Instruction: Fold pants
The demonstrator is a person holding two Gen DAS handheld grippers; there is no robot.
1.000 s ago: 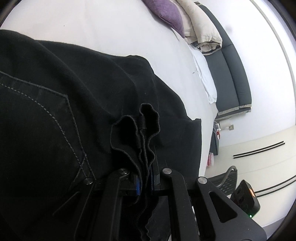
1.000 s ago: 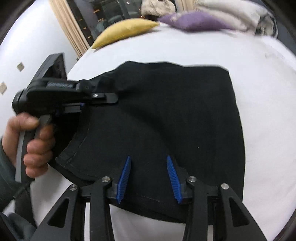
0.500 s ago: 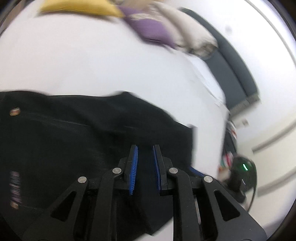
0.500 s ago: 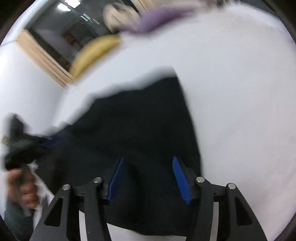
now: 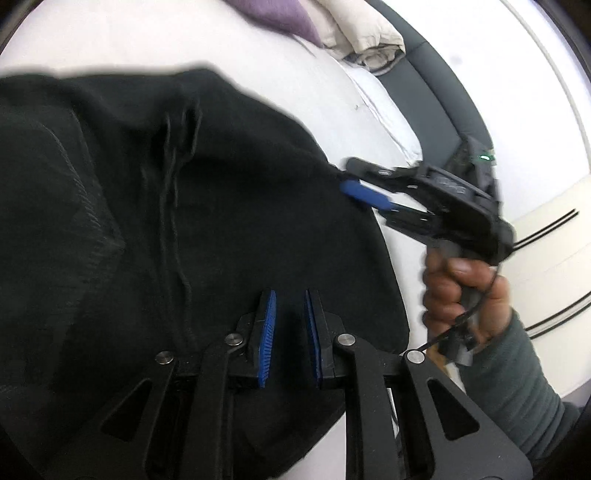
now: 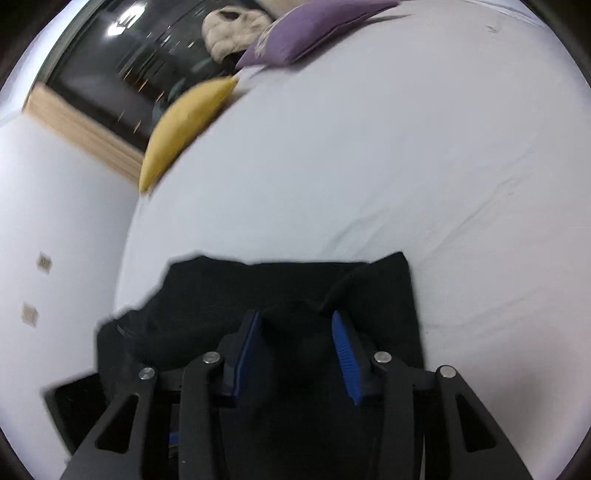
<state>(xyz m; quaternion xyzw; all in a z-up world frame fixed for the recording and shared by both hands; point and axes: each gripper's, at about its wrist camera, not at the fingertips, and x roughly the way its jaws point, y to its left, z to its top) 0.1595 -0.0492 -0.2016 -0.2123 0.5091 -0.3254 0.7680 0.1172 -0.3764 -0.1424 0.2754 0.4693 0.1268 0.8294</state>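
Observation:
The black pants (image 5: 184, 221) lie folded on the white bed sheet (image 5: 295, 74), with a stitched pocket at the left. My left gripper (image 5: 288, 291) hovers over their near right part, its jaws a narrow gap apart and nothing pinched between them. A hand (image 5: 458, 295) holds my right gripper (image 5: 347, 179) at the pants' right edge, its blue pad tip touching the cloth. In the right wrist view the pants (image 6: 258, 288) bulge up between the tips of the right gripper (image 6: 293, 314). Its jaws stand well apart and the blue pad faces show bare.
A purple pillow (image 6: 314, 26) and a yellow pillow (image 6: 184, 125) lie at the far end of the sheet (image 6: 369, 166). A beige blanket (image 5: 362, 33) is bundled by a dark padded headboard (image 5: 443, 92). A grey-green sleeve (image 5: 517, 387) comes in at lower right.
My left gripper has let go of the bunched fold of pants and drawn back over them. The right gripper has swung across to the pants' right edge and rolled.

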